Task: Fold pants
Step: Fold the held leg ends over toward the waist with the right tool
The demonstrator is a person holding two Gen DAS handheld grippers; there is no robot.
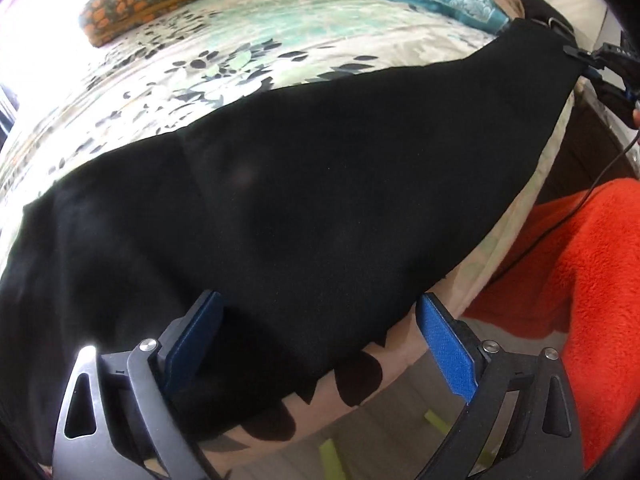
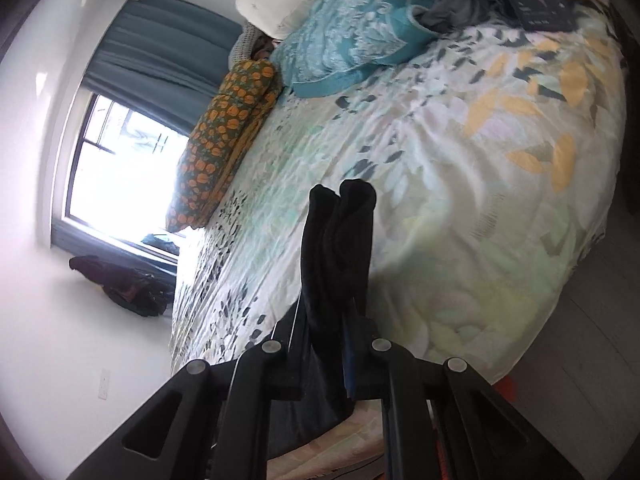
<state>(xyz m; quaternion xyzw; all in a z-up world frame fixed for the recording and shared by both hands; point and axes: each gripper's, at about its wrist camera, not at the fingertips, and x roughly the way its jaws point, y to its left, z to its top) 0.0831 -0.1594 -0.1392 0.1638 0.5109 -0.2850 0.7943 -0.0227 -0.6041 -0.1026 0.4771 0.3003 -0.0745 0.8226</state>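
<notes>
I see an orange-patterned cushion [image 1: 160,0] and teal pillow [image 2: 344,44] at the floral bedspread's [image 2: 460,160] far side. Black pants [image 1: 300,184] lie along its near edge. My left gripper [image 1: 320,312] is spread over the cloth; my right gripper [image 2: 336,312] pinches one end.

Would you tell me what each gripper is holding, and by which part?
Right gripper pinches the black pants at a bunched end; left gripper is open, holding nothing.

Black pants [image 1: 304,200], floral cream bedspread [image 2: 460,184], orange-spotted cushion [image 2: 224,136], teal pillow [image 2: 344,52]
</notes>
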